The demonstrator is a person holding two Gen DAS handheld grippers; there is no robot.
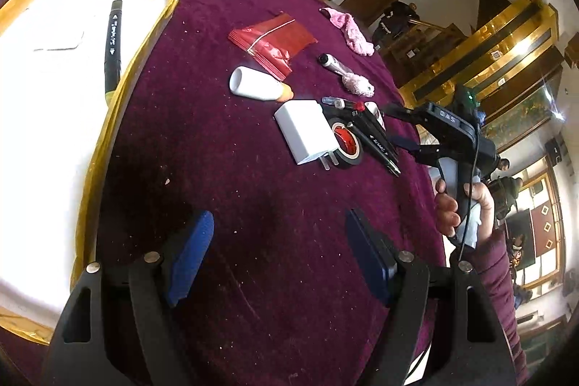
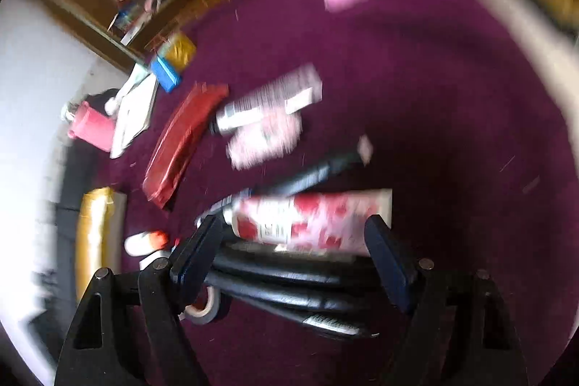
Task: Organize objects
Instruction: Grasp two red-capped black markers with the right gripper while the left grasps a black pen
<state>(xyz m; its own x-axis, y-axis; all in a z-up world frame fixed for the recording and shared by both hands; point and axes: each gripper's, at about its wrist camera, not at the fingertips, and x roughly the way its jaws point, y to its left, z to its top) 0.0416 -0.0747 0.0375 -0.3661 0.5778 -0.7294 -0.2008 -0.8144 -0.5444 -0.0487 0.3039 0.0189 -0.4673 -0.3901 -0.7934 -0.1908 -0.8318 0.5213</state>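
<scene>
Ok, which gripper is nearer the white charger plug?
Right. The right gripper hovers just past the white charger plug, over the pens beside it. The left gripper hangs open over bare cloth, well short of it.

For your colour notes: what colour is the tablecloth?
Deep purple tablecloth, clearest in the left wrist view.

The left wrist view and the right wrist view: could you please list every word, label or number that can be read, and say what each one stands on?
"DAS": white letters on the black body of the right gripper.
Black marker on the white tray: white print, too small to read.
Black pens beside the white charger: white print, unreadable.
Red-and-white tube between the open jaws: label blurred.
Striped tube: blurred.
</scene>
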